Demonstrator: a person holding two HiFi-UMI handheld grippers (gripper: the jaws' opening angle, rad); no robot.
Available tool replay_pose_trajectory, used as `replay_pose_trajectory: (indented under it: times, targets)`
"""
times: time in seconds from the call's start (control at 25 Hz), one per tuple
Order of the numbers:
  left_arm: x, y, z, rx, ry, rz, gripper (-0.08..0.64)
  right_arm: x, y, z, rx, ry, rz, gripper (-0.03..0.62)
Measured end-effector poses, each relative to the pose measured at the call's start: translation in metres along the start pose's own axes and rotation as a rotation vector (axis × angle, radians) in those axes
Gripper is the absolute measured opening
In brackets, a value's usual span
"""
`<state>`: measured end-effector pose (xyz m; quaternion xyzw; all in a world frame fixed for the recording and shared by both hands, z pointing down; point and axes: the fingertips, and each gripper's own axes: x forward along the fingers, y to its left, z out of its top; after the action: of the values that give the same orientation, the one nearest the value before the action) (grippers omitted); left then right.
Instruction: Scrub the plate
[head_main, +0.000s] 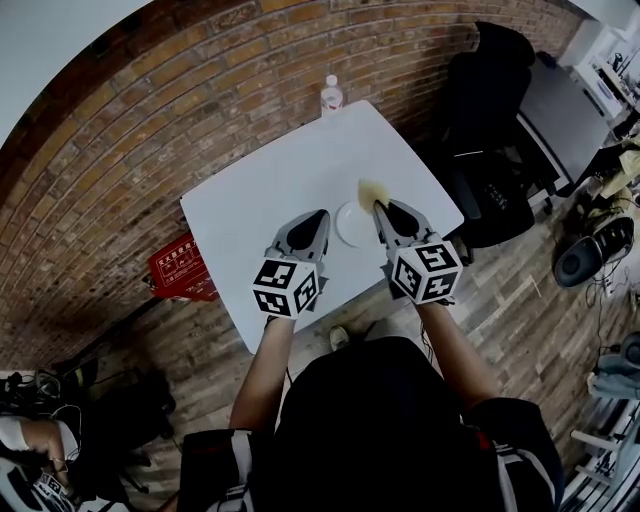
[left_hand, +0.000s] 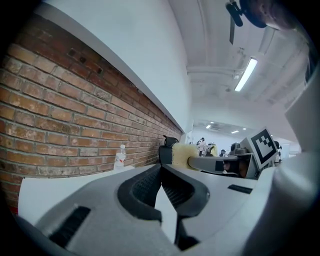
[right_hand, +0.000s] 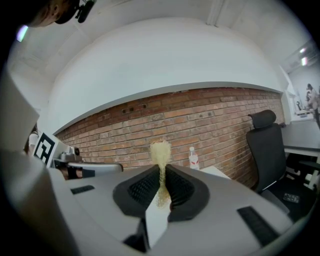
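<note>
A small white plate (head_main: 353, 224) lies on the white table (head_main: 250, 200), between my two grippers. My right gripper (head_main: 379, 209) is shut on a yellow scrub sponge (head_main: 371, 191), which sticks out past the fingertips over the plate's far right rim. In the right gripper view the sponge (right_hand: 160, 155) is pinched flat between the dark pads. My left gripper (head_main: 322, 216) is shut with nothing in it, its tips just left of the plate. From the left gripper view I see the sponge (left_hand: 181, 154) held by the right gripper.
A clear water bottle (head_main: 331, 96) stands at the table's far edge by the brick wall. A red crate (head_main: 181, 268) sits on the floor at the left. A black office chair (head_main: 490, 110) stands to the table's right.
</note>
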<state>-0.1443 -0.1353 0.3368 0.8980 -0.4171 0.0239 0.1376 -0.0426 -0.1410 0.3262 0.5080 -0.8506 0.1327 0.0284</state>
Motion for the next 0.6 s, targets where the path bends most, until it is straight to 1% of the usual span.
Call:
replay_pose_trajectory:
  times: [0.2,0.36,0.48,0.6]
  targets:
    - [0.012,-0.001,-0.009,-0.020,0.015,-0.017,0.020,-0.001,-0.013,-0.006,-0.004,0.019,-0.017,0.043]
    - [0.027,-0.005,-0.013,-0.013,0.022,-0.021,0.020,0.001,-0.032,-0.007,0.008,0.026,-0.025,0.044]
    - [0.040,-0.002,-0.011,0.001,0.024,-0.008,0.020,0.006,-0.044,-0.006,0.012,0.035,-0.024,0.044]
    - [0.053,0.002,-0.011,0.002,0.032,-0.015,0.020,0.013,-0.055,-0.005,0.013,0.047,-0.019,0.044]
